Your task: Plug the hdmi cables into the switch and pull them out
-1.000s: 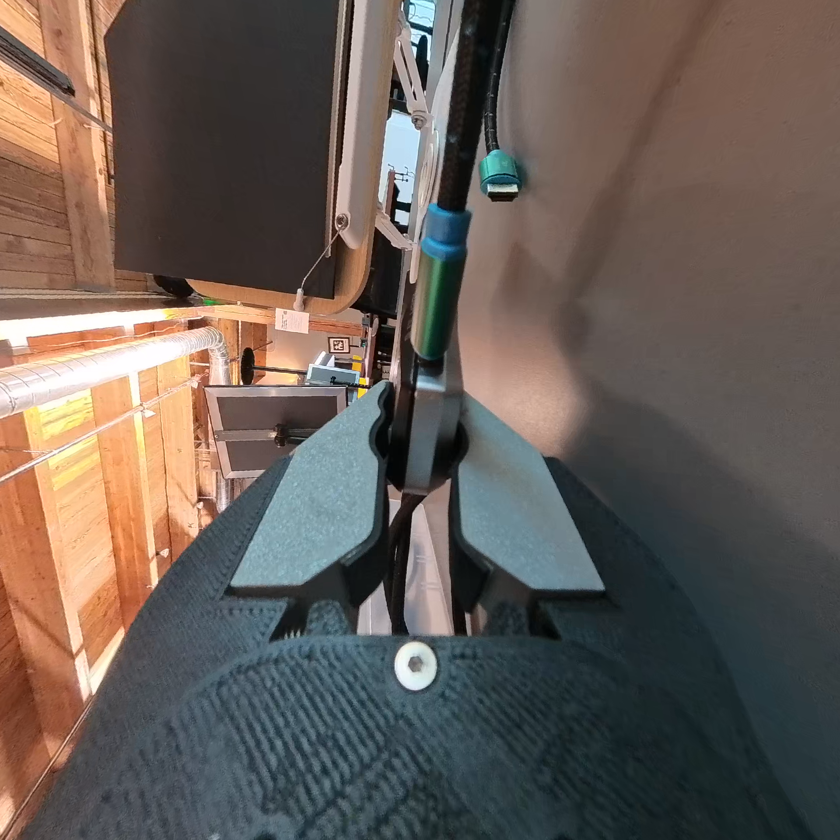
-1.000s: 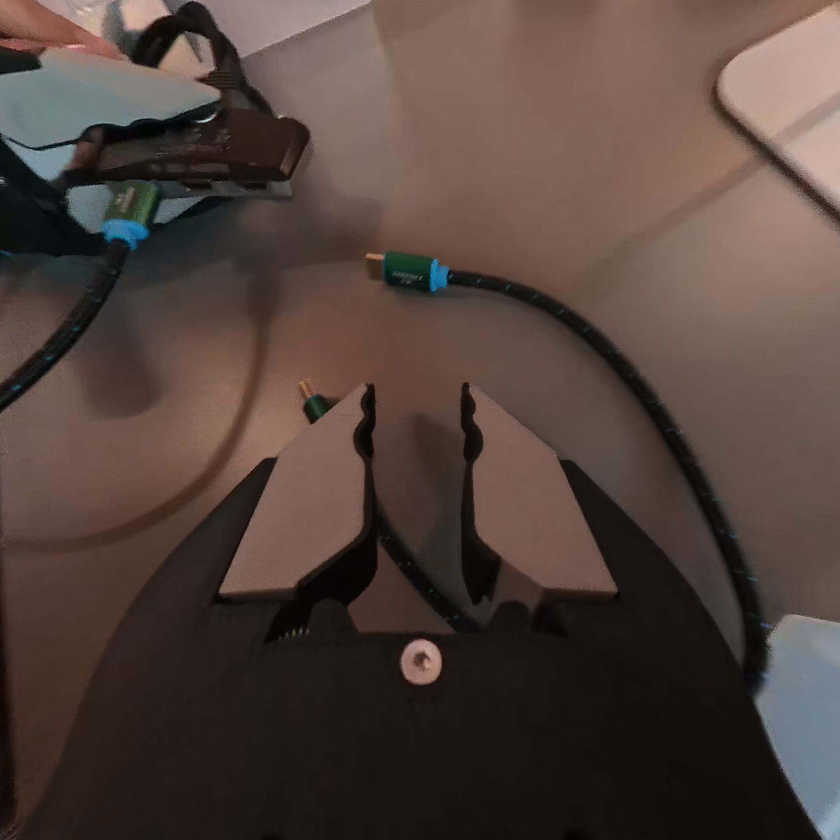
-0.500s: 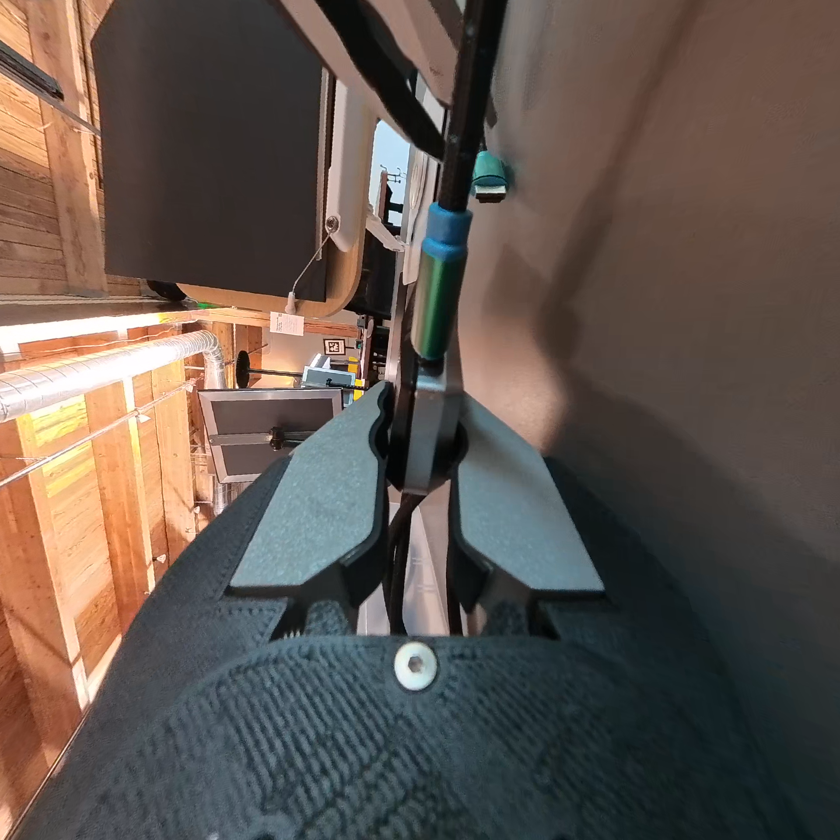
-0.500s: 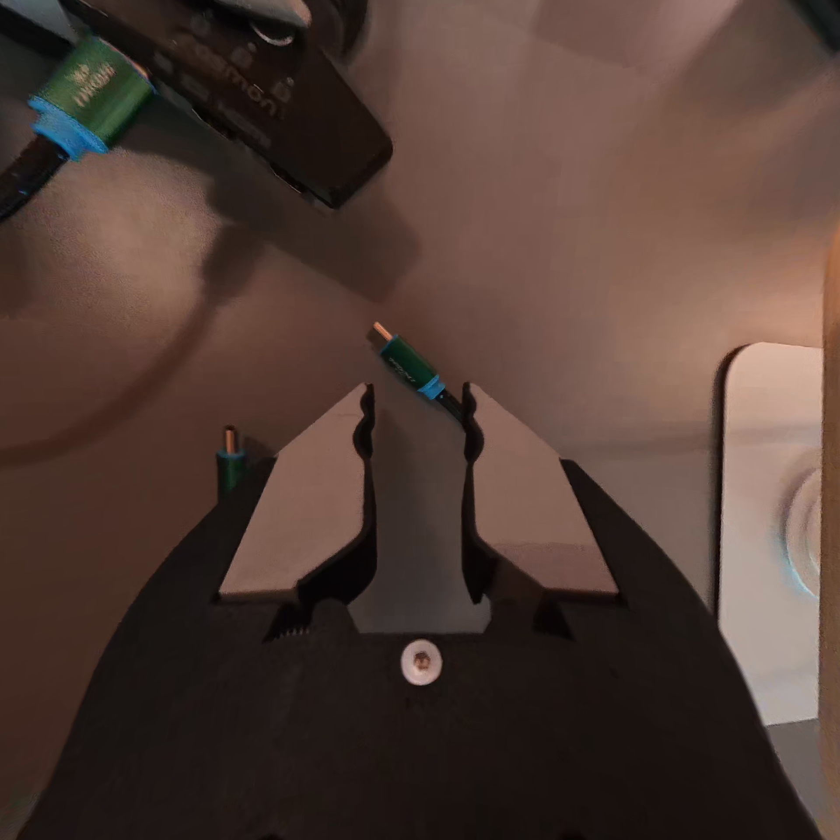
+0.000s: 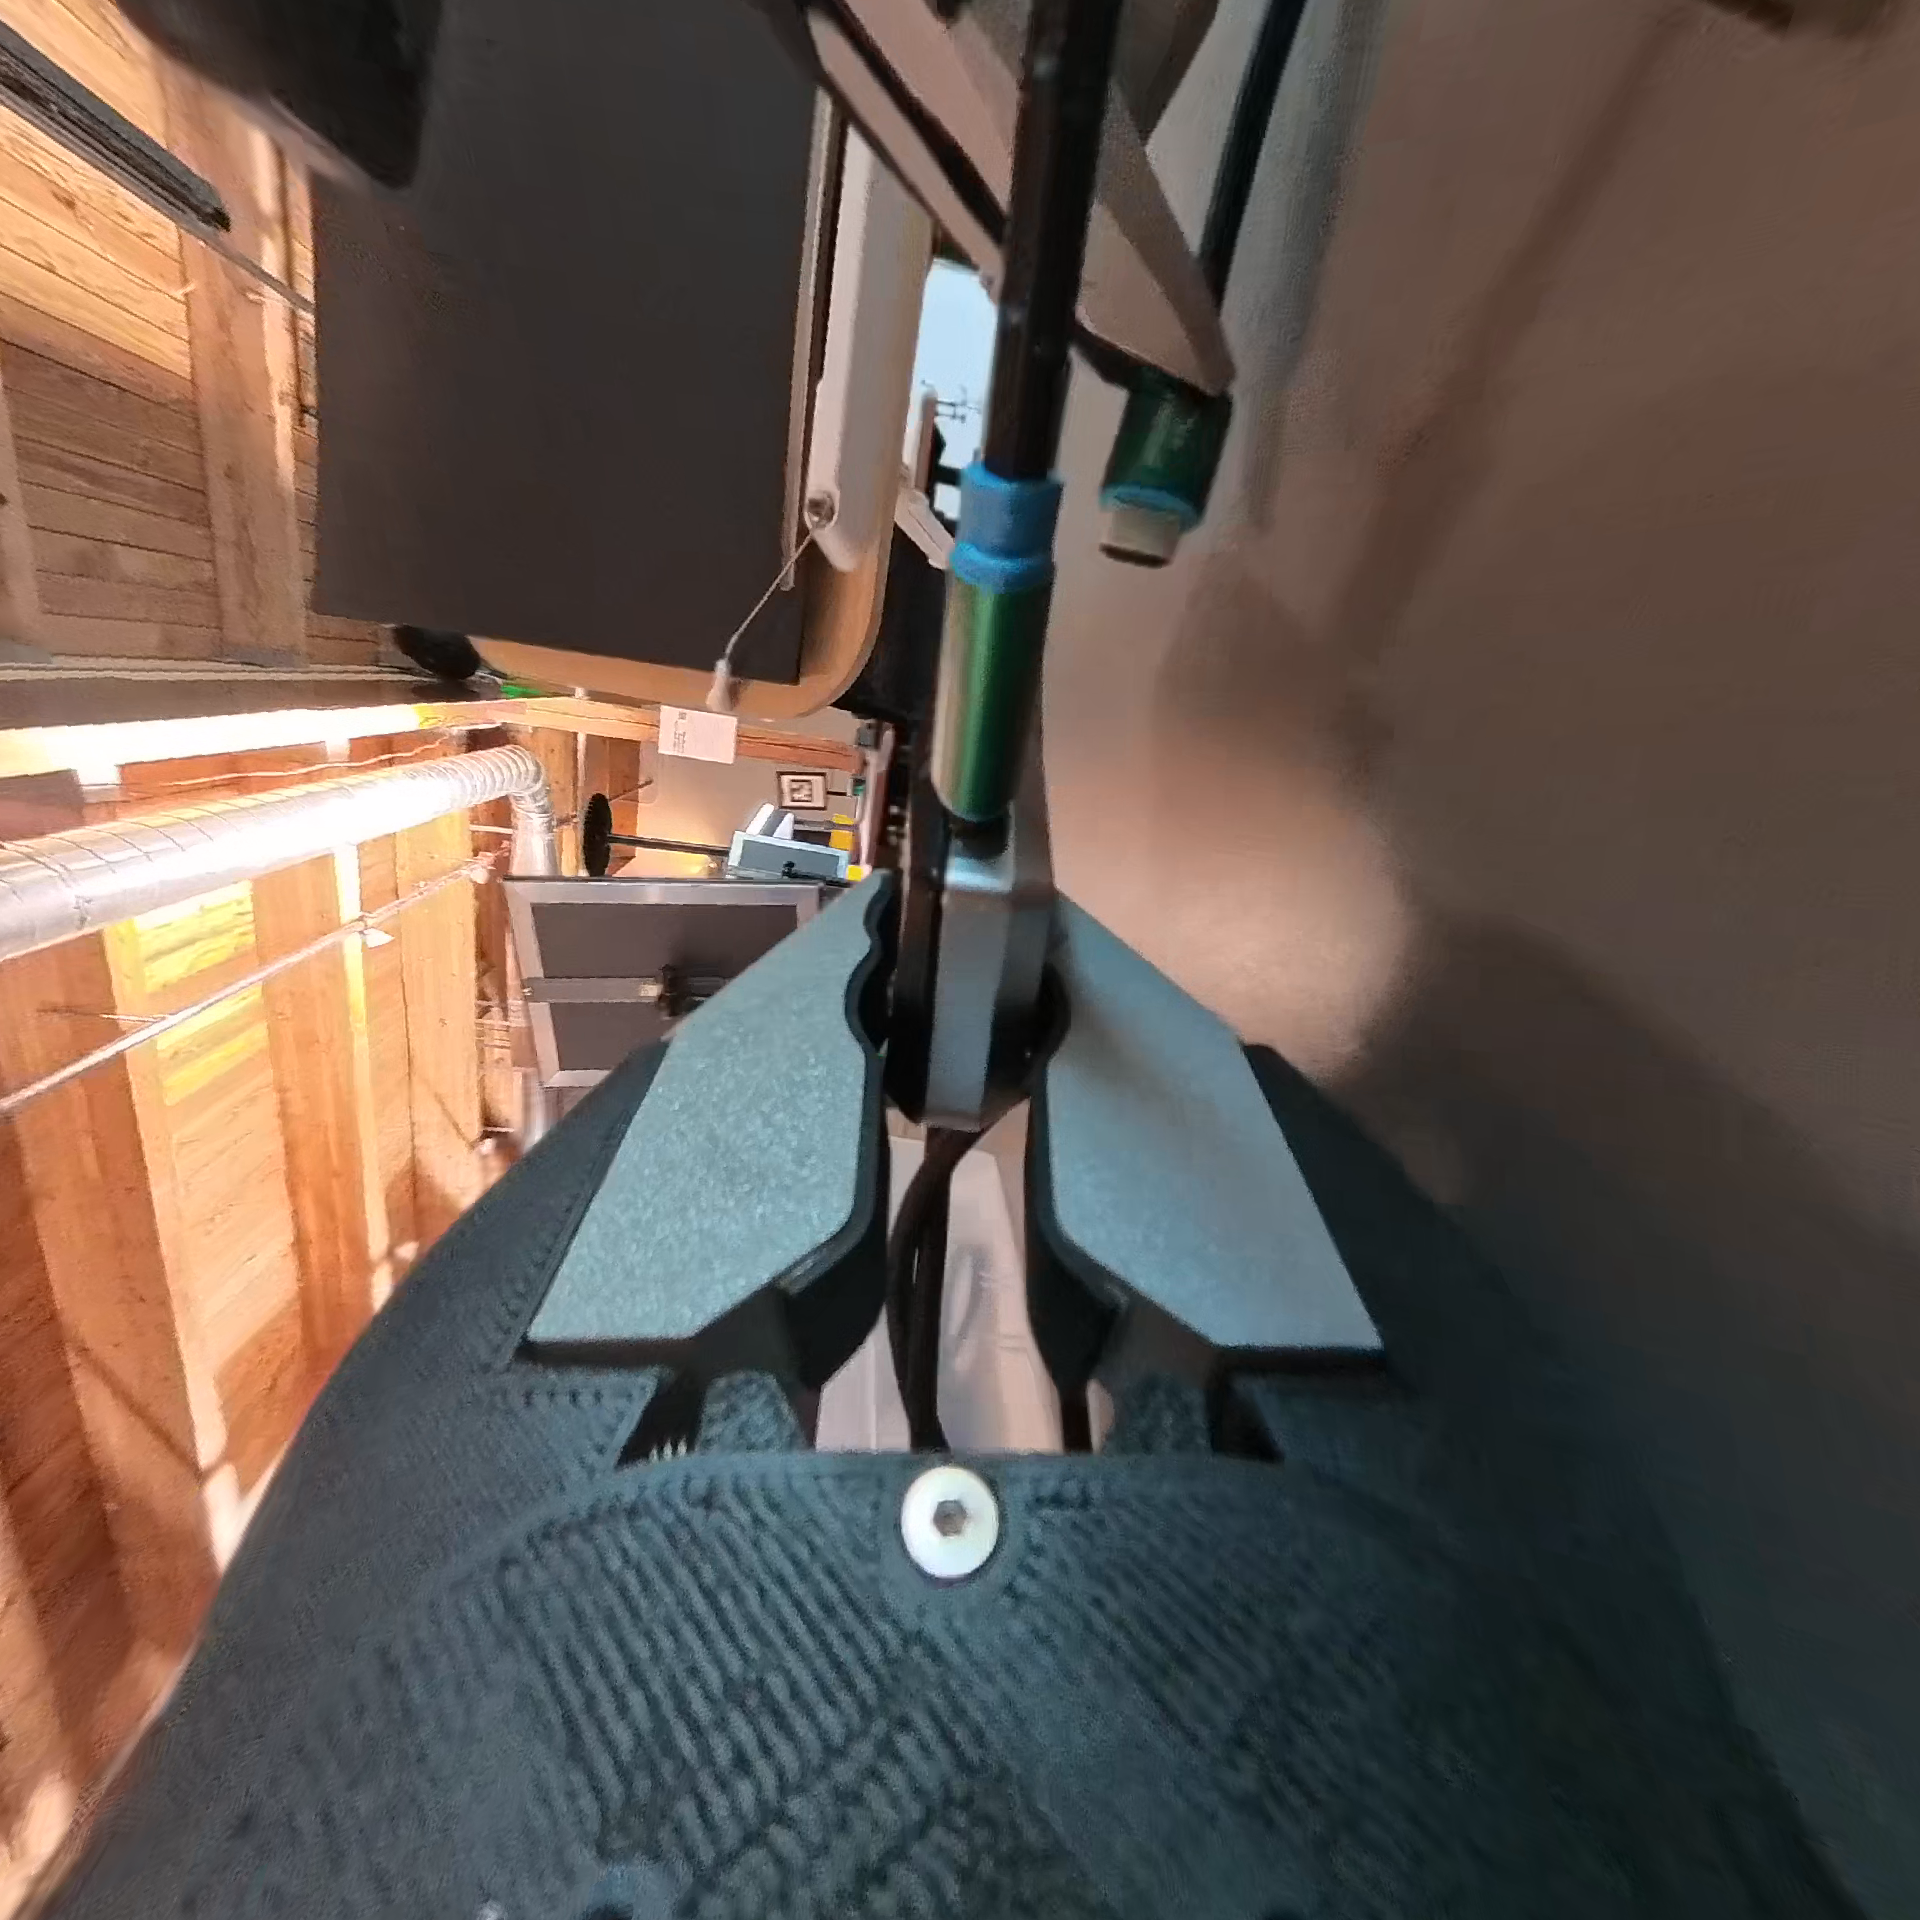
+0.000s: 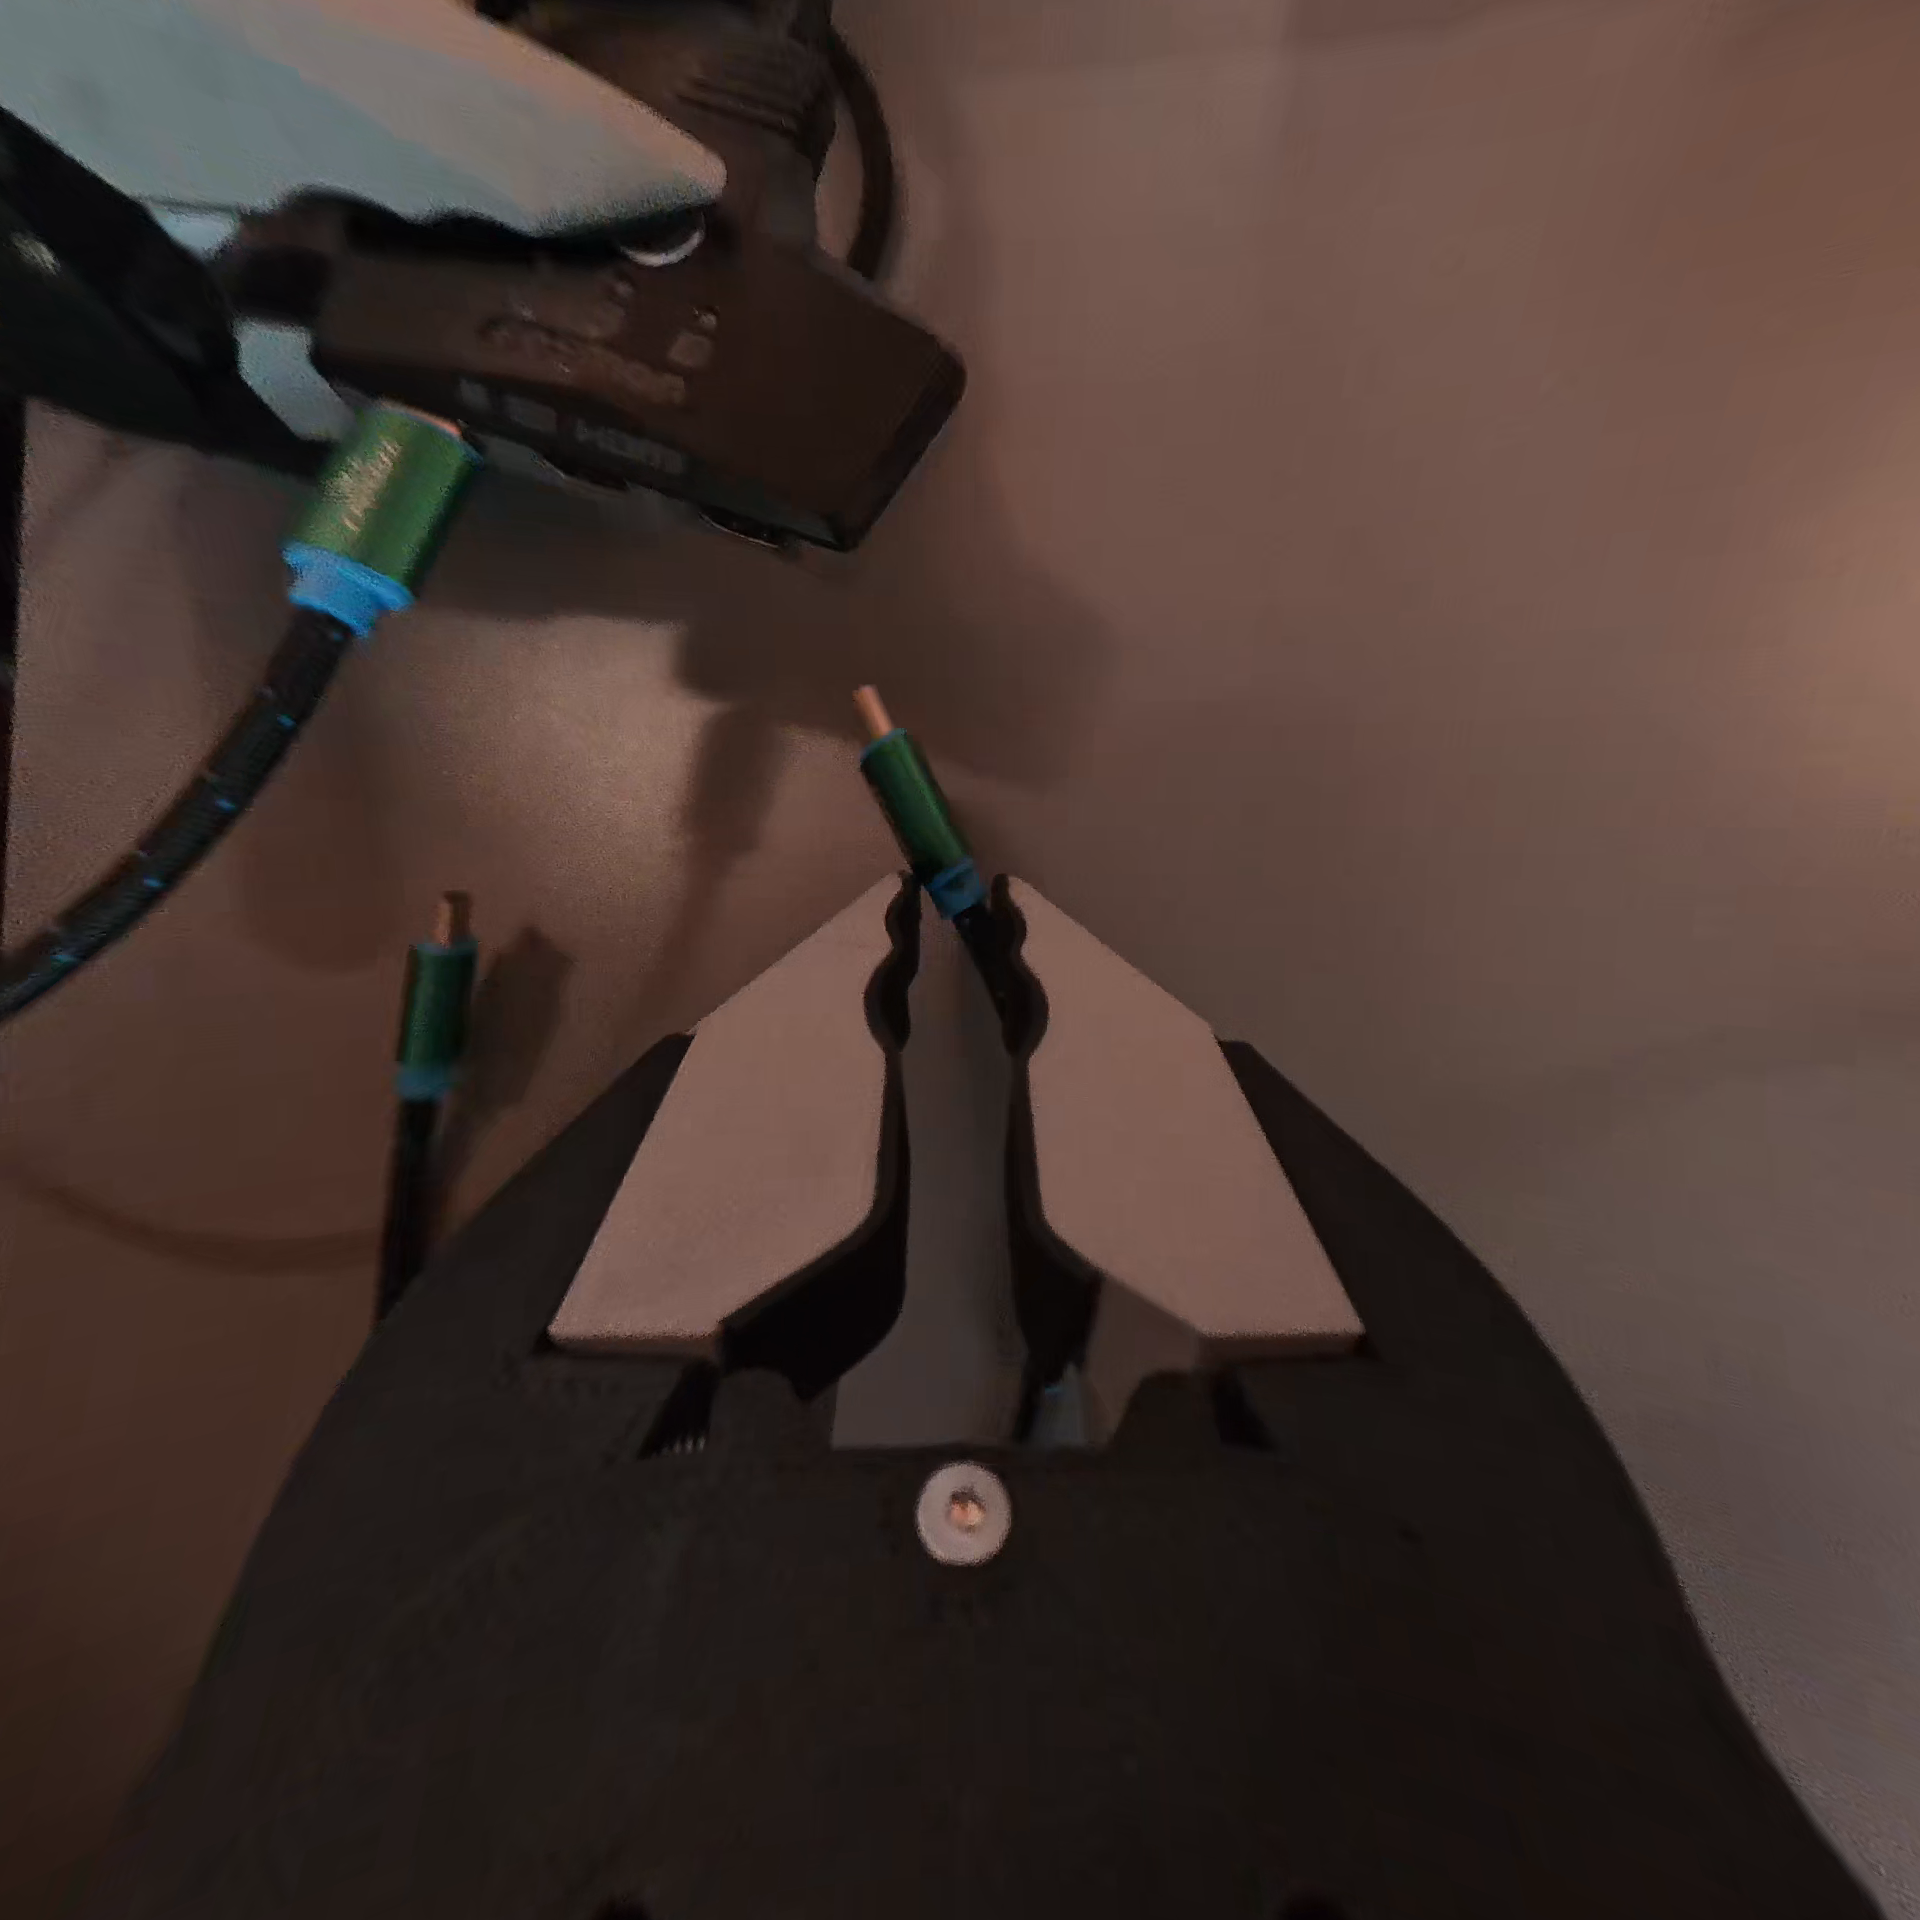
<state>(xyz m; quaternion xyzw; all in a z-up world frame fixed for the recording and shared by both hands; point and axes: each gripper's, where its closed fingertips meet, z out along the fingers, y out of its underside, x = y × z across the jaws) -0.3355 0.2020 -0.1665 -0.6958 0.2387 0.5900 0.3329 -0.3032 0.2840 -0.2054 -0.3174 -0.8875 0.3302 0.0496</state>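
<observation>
A: L claw (image 5: 961, 1003)?
B: Pinching the HDMI switch (image 5: 971, 997), held edge-on btwn both fingers, up off the table (image 5: 1558, 727). One green plug w/ blue collar (image 5: 987, 665) sits in the switch's far end, braided cable running away from it.
A: And from the R side?
B: Same switch (image 6: 644, 384) top-left, dark box, w/ that seated plug (image 6: 379, 499) at its near-left edge.
A: R claw (image 6: 956, 914)?
B: Narrow gap btwn tips, cable (image 6: 982, 956) of a 2nd green plug (image 6: 920, 800) running thru it. Can't tell if it's gripped or just lying there; frame's blurry. Plug points up-left toward the switch, gold tip apart from it.
A: Others?
B: 3rd plug (image 6: 436, 997) on the table left of the R claw, untouched. L view also shows a green plug (image 5: 1153, 468) beyond the switch, close under the R claw's finger.
</observation>
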